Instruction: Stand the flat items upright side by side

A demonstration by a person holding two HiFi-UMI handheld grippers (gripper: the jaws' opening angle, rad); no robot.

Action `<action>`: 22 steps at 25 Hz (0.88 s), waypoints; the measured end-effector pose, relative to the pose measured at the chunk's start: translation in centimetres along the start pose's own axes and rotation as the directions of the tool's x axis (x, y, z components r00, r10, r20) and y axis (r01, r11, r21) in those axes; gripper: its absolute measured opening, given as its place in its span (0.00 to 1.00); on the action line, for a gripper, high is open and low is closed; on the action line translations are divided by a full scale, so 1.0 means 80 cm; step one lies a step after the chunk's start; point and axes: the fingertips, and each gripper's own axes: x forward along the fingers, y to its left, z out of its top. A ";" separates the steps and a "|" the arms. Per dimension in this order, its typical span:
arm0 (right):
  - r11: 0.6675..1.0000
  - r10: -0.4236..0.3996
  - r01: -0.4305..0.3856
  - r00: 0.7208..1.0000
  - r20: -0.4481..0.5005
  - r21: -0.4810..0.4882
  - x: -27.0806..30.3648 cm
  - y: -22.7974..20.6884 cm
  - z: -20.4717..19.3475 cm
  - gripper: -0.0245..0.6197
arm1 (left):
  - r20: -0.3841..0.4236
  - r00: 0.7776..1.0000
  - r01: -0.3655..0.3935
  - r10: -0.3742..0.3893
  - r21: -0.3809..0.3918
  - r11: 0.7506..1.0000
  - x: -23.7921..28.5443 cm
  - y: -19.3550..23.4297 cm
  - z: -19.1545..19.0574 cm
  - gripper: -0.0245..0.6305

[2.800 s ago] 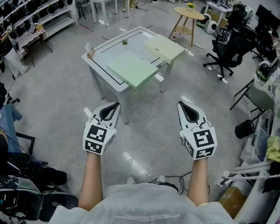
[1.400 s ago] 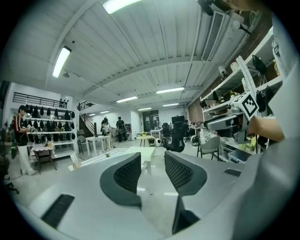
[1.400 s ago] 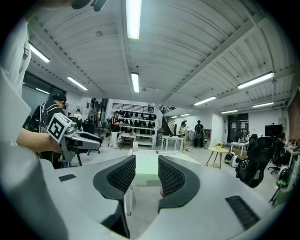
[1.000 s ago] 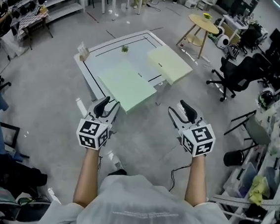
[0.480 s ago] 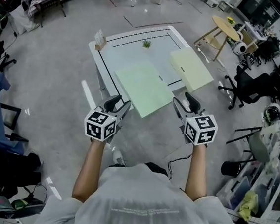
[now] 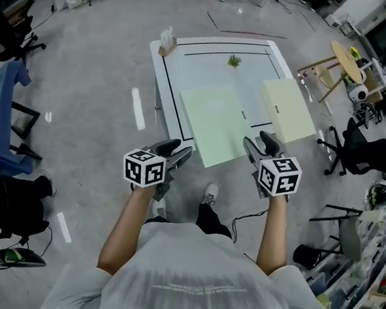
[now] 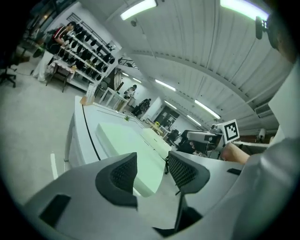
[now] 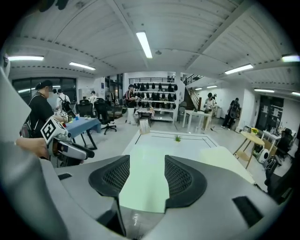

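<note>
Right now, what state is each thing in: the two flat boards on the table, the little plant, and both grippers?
Pale green flat board: lying flat on the white table, near end overhanging the edge.
Pale yellow flat board: lying flat, overhanging the table's right side.
Small green plant: standing on the table.
Left gripper: open, jaws have just been opening, nothing between them.
Right gripper: open, empty.

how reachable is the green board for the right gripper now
Probably yes: the right gripper is open and empty, pointing at the near edge of the green board, with nothing between them.
</note>
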 end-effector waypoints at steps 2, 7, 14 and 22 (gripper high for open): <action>0.999 0.043 -0.043 0.999 -0.016 -0.001 0.020 -0.013 -0.007 0.44 | 0.014 1.000 -0.013 0.014 -0.075 0.997 0.012 0.009 -0.006 0.39; 0.987 0.159 -0.161 0.984 -0.081 -0.021 0.075 -0.056 -0.026 0.45 | 0.033 0.996 -0.071 0.080 -0.224 0.972 0.052 0.028 -0.026 0.40; 0.942 0.328 -0.337 0.924 -0.198 -0.011 0.148 -0.102 -0.065 0.47 | 0.060 0.982 -0.137 0.181 -0.434 0.890 0.094 0.051 -0.075 0.46; 0.896 0.445 -0.429 0.866 -0.228 0.118 0.205 -0.133 -0.112 0.55 | 0.038 0.966 -0.205 0.257 -0.494 0.845 0.120 0.078 -0.109 0.50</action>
